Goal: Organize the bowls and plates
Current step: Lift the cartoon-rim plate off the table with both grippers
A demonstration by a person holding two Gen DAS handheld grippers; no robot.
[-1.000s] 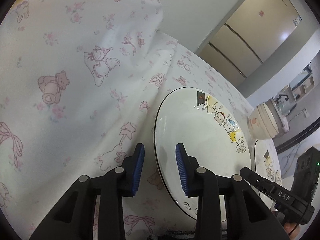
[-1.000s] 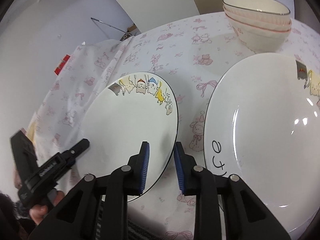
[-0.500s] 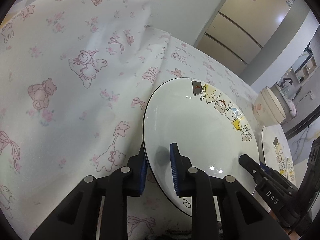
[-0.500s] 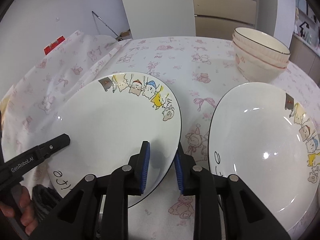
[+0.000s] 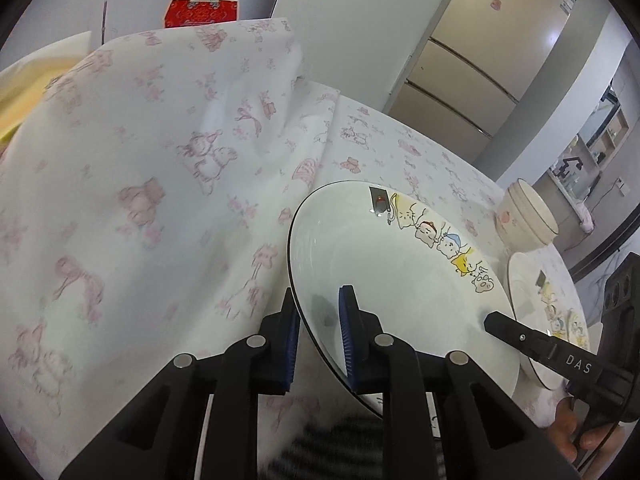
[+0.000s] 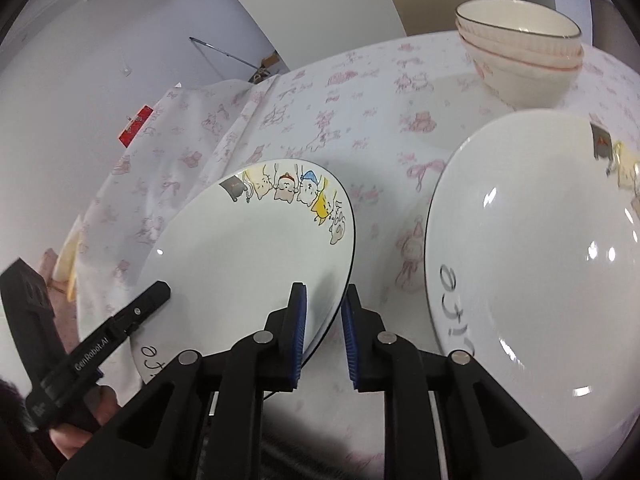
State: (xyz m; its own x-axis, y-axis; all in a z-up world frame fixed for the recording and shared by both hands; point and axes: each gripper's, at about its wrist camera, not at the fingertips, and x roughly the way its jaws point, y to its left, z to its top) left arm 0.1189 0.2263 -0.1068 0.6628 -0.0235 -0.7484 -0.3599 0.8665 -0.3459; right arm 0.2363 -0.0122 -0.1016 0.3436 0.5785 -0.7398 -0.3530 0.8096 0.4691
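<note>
Near rim of cartoon plate hidden behind left gripper fingers. Second plate, right of right gripper, cut off by picture edge; its cartoon row partly lost. Lettering on its near rim too distorted to read. Hand left of tongs mostly out of frame.

Bowl stack behind two plates on tablecloth.

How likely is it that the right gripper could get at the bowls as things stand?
Probably not yet: the right gripper has its jaws closing on the left plate; once it lets go, only cloth seems to lie between it and the bowls.
</note>
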